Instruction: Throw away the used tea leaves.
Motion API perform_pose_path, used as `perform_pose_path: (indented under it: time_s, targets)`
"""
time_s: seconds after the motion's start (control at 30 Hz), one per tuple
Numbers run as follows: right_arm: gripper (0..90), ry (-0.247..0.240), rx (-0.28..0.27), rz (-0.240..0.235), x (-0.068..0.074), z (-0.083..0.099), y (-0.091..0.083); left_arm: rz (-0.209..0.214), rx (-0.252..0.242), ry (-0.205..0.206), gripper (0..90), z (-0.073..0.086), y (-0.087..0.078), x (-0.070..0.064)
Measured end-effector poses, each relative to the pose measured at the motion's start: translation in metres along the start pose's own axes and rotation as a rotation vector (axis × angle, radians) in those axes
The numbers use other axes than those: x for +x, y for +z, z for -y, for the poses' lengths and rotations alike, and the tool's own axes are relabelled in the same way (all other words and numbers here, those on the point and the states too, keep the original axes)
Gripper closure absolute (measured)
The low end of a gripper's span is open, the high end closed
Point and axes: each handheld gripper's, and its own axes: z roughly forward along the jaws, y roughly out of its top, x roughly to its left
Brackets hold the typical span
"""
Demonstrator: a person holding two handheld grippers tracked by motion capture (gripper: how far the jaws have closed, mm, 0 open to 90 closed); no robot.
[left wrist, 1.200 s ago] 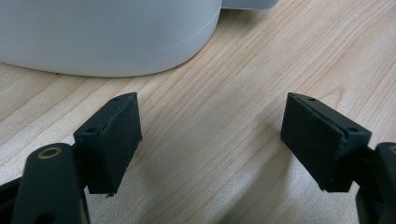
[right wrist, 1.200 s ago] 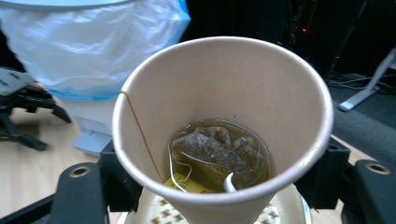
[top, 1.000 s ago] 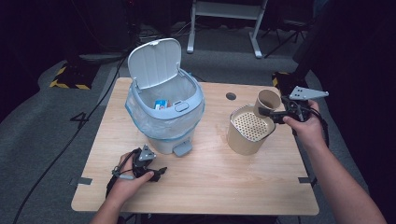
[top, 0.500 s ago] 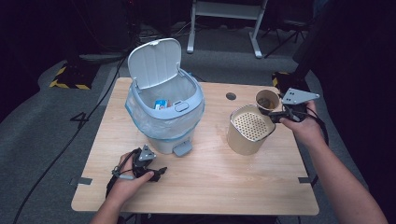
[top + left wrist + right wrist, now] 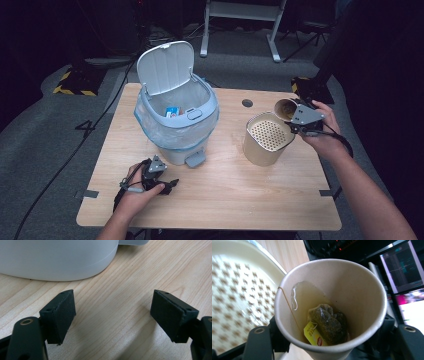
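Right gripper (image 5: 295, 120): raised beside strainer (image 5: 268, 135), clamped on cup (image 5: 329, 307), tilted, mouth toward camera. Left gripper (image 5: 167, 185): rested on table (image 5: 240, 200), jaws wide, empty.

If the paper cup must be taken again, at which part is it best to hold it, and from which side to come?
Grip the paper cup across its side wall a little under the rim, as the right gripper does now, one jaw on each side. Come from the person's side, away from the perforated canister beside it. The cup tapers and holds liquid and a tea bag, so a gentle squeeze seems wise.
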Motion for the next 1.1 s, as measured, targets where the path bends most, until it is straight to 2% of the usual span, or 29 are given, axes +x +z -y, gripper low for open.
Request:
perform_pose_path:
  time_s: [0.03, 0.07, 0.1, 0.13, 0.17, 0.2, 0.23, 0.27, 0.37, 0.4, 0.43, 0.47, 0.5, 0.53, 0.57, 0.63, 0.73, 0.8, 0.83, 0.87, 0.9, 1.07, 1.1]
  targets:
    - [33.1, -0.057, 0.019, 0.019, 0.001, -0.001, 0.000, 0.000, 0.000, 0.000, 20.4, 0.000, 0.000, 0.000]
    - [33.1, -0.138, 0.057, 0.047, 0.004, -0.003, 0.000, 0.000, 0.000, 0.000, 20.4, 0.000, 0.000, 0.000]
    - [33.1, -0.138, 0.057, 0.047, 0.004, -0.003, 0.000, 0.000, 0.000, 0.000, 20.4, 0.000, 0.000, 0.000]
    - [33.3, -0.209, 0.082, 0.066, 0.007, -0.005, 0.000, 0.000, 0.000, 0.000, 20.4, 0.000, 0.000, 0.000]
    - [33.3, -0.209, 0.082, 0.066, 0.007, -0.005, 0.000, 0.000, 0.000, 0.000, 20.4, 0.000, 0.000, 0.000]
    - [33.4, -0.277, 0.111, 0.092, 0.010, -0.006, 0.000, 0.000, 0.000, 0.000, 20.4, 0.000, 0.000, 0.000]
    - [33.5, -0.305, 0.121, 0.101, 0.012, -0.007, 0.001, 0.000, 0.000, 0.000, 20.4, 0.000, 0.000, 0.000]
    - [33.5, -0.305, 0.121, 0.101, 0.012, -0.007, 0.001, 0.000, 0.000, -0.001, 20.4, 0.000, 0.000, 0.000]
    - [33.9, -0.372, 0.158, 0.133, 0.017, -0.009, 0.001, -0.002, 0.000, 0.000, 20.4, 0.000, 0.000, 0.000]
    - [34.0, -0.439, 0.181, 0.163, 0.020, -0.010, 0.001, -0.002, 0.000, 0.000, 20.4, 0.000, 0.000, 0.000]
    - [34.0, -0.439, 0.181, 0.163, 0.020, -0.010, 0.001, -0.002, 0.000, 0.000, 20.4, 0.000, 0.000, 0.000]
    - [34.1, -0.509, 0.217, 0.202, 0.025, -0.011, 0.002, -0.002, 0.000, 0.000, 20.4, 0.000, 0.000, 0.000]
    - [34.1, -0.509, 0.217, 0.202, 0.025, -0.011, 0.002, -0.002, 0.000, 0.000, 20.4, 0.000, 0.000, 0.000]
    - [34.1, -0.590, 0.238, 0.245, 0.030, -0.011, 0.003, -0.004, 0.000, 0.000, 20.4, 0.000, 0.000, 0.000]
    - [34.1, -0.590, 0.238, 0.245, 0.030, -0.011, 0.003, -0.004, 0.000, 0.001, 20.4, 0.000, 0.000, 0.000]
    - [34.1, -0.687, 0.271, 0.290, 0.034, -0.013, 0.004, -0.005, 0.000, 0.002, 20.4, 0.000, 0.000, 0.000]
    - [34.2, -0.840, 0.310, 0.381, 0.042, -0.014, 0.005, -0.005, 0.000, 0.002, 20.4, 0.000, 0.000, 0.000]
    - [34.3, -0.984, 0.340, 0.457, 0.049, -0.016, 0.006, -0.006, 0.000, 0.002, 20.4, 0.000, -0.001, 0.000]
    - [34.3, -0.984, 0.340, 0.457, 0.049, -0.016, 0.006, -0.006, 0.000, 0.002, 20.4, 0.000, -0.001, 0.000]
    - [34.3, -1.060, 0.348, 0.483, 0.053, -0.017, 0.006, -0.005, 0.000, 0.000, 20.3, 0.001, -0.001, 0.000]
    - [34.3, -1.060, 0.348, 0.483, 0.053, -0.017, 0.006, -0.005, 0.000, 0.000, 20.3, 0.001, -0.001, 0.000]
    - [34.4, -1.207, 0.385, 0.553, 0.058, -0.020, 0.006, -0.005, 0.000, 0.001, 20.3, 0.001, -0.001, 0.000]
    - [34.4, -1.207, 0.385, 0.553, 0.058, -0.020, 0.006, -0.005, 0.000, 0.001, 20.3, 0.001, -0.001, 0.000]
